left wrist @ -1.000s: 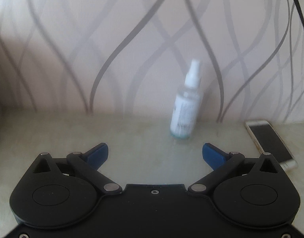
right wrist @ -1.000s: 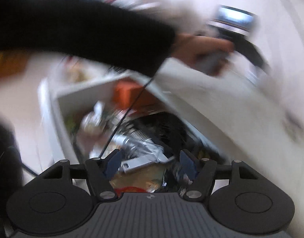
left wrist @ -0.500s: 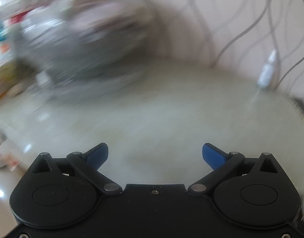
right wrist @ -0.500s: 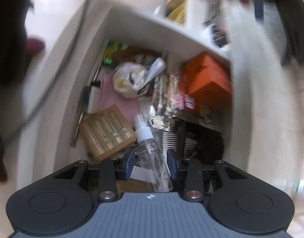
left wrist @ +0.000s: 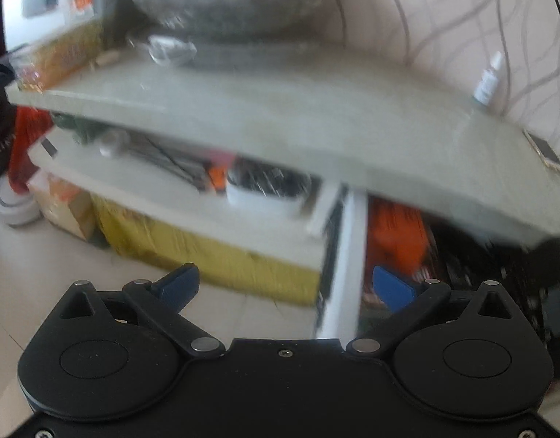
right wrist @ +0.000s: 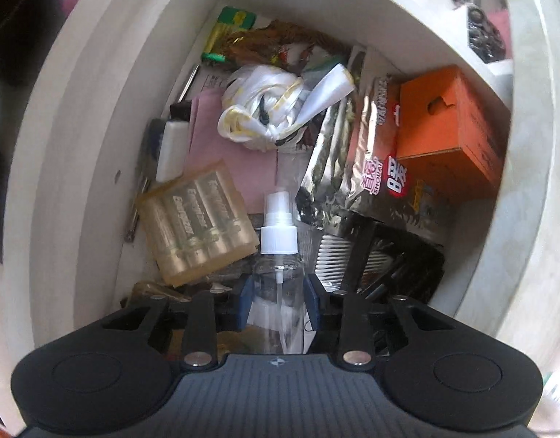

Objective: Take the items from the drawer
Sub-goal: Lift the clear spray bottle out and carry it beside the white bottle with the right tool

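Note:
The white drawer [right wrist: 97, 146] stands pulled out and is packed with clutter. My right gripper [right wrist: 279, 299] points down into it. Its jaws are closing, and the blue pads [right wrist: 246, 301] press both sides of a clear spray bottle [right wrist: 279, 273] with a white pump cap. The left gripper [left wrist: 283, 279] hangs open in the air in front of the table [left wrist: 316, 116], with nothing between its fingers. In the left wrist view the drawer's white side wall [left wrist: 347, 255] shows just beyond it. Another small spray bottle [left wrist: 488, 80] stands on the table's far right.
Around the held bottle lie a battery pack [right wrist: 198, 226], a knotted white plastic bag [right wrist: 276, 109], a foil snack packet [right wrist: 367, 153], an orange box [right wrist: 448, 124] and green batteries [right wrist: 229, 33]. A phone [left wrist: 544, 153] rests on the table edge. Open shelves [left wrist: 192, 197] hold more items.
The right gripper has dropped into the drawer, rolled, and narrowed its jaws onto the clear spray bottle. The left gripper has pulled back from the wall and tabletop and now faces the table's front.

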The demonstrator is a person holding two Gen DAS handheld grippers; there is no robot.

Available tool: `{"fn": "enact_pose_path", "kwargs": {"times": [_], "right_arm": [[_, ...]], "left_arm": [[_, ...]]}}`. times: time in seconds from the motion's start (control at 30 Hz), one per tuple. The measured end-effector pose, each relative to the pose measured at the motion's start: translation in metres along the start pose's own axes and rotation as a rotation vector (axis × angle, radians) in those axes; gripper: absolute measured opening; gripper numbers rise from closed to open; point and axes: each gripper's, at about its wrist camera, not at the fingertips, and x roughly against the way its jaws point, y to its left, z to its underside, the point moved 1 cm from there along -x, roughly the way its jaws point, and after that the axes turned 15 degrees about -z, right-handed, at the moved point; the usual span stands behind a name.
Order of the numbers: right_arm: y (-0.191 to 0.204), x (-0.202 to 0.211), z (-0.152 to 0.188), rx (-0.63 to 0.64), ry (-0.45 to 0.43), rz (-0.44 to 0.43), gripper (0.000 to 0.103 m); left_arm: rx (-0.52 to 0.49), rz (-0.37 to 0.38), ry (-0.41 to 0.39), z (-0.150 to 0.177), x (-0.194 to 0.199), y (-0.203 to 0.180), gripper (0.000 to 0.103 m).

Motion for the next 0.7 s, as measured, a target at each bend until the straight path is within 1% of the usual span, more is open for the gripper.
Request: {"fn": "enact_pose_path", "kwargs": {"times": [0.07,0.13,0.17,0.2,0.27,0.3,0.4,0.47,0.53,0.57,0.6,0.67,0.7], "right_arm": [[0.003,0.002,0.006,-0.033,-0.034,0.014,0.034],[0.007,0.004,0.014,-0.076,-0.077,0.037,0.034],[0.009,0.005,0.019,-0.102,-0.102,0.051,0.034],[0.010,0.007,0.024,-0.129,-0.131,0.066,0.034],[0.010,0.018,0.039,-0.219,-0.226,0.106,0.034],[0.009,0.025,0.048,-0.270,-0.286,0.121,0.034],[0.011,0.053,0.079,-0.450,-0.530,0.181,0.034],[0.013,0.072,0.105,-0.581,-0.726,0.213,0.034],[0.012,0.090,0.131,-0.705,-0.917,0.244,0.034],[0.010,0.094,0.144,-0.767,-1.001,0.260,0.034],[0.007,0.097,0.154,-0.816,-1.064,0.274,0.034],[-0.005,0.100,0.177,-0.941,-1.152,0.297,0.034],[-0.012,0.097,0.188,-0.994,-1.170,0.302,0.034]], "left_arm": [[0.001,0.004,0.007,-0.018,-0.005,0.003,0.103],[0.017,0.002,0.008,-0.024,-0.017,-0.007,0.103],[0.028,-0.001,0.008,-0.029,-0.022,-0.006,0.103],[0.039,-0.007,0.009,-0.034,-0.024,0.000,0.103],[0.044,-0.016,0.019,-0.035,-0.026,0.005,0.103],[0.045,-0.021,0.024,-0.035,-0.027,0.006,0.103],[0.046,-0.029,0.037,-0.029,-0.027,0.003,0.103],[0.037,-0.031,0.041,-0.021,-0.014,0.014,0.103],[0.024,-0.028,0.040,-0.018,-0.012,0.009,0.103],[0.019,-0.023,0.037,-0.013,-0.003,0.011,0.103],[0.014,-0.019,0.035,-0.009,0.005,0.011,0.103],[0.003,-0.014,0.029,-0.005,0.013,0.010,0.103],[-0.004,-0.013,0.028,-0.002,0.016,0.009,0.103]]}}
